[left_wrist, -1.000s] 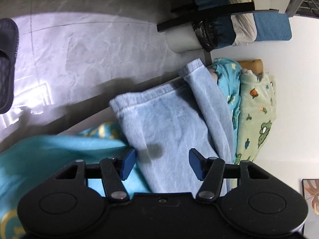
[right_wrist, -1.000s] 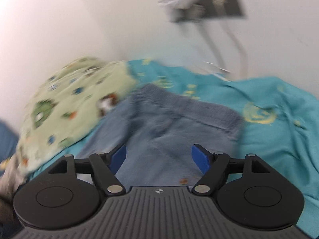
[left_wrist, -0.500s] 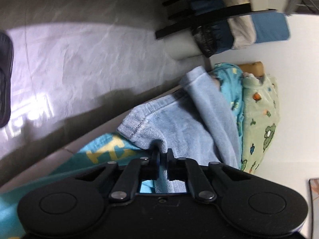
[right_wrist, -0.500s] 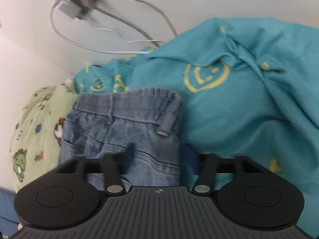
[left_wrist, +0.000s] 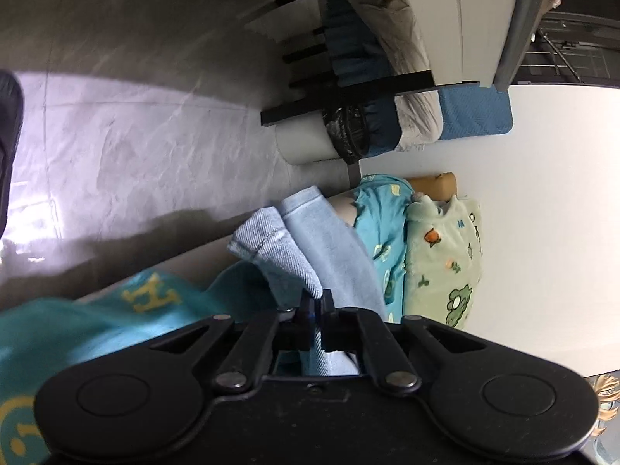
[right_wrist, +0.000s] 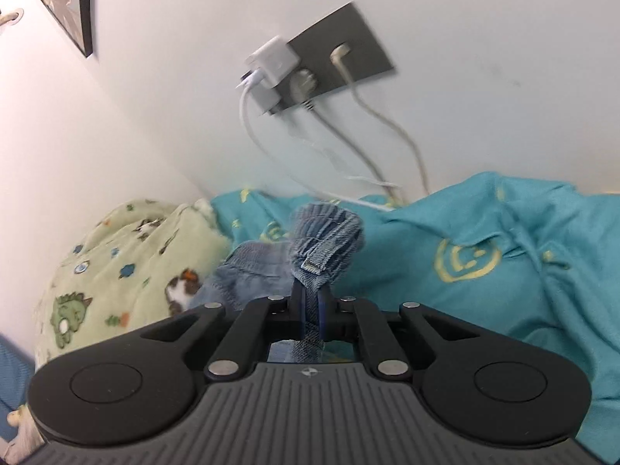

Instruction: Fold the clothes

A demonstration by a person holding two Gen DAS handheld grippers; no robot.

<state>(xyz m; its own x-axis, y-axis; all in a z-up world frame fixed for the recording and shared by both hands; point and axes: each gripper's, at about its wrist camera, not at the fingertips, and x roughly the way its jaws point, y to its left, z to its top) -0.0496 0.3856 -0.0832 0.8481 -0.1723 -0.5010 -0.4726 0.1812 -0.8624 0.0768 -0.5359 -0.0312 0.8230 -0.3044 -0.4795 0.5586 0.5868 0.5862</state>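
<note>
The left gripper has its fingers pinched together on a hem of the jeans, which rise from the lower centre of the left wrist view toward the middle of the frame as a bunched, pale blue fold. The right gripper is likewise clamped narrow on the jeans, gripping the waistband near a belt loop, so the denim stands up in a crumpled lump at the centre of the right wrist view.

Under and around the jeans lies a teal sheet with yellow smiley prints, filling the right and lower right of that frame. A pale green blanket with dinosaur figures sits at the lower left, touching the jeans' edge. On the white wall at the upper centre is a grey socket plate with a white charger and cables hanging down to the sheet. In the left wrist view grey floor fills the upper left.
</note>
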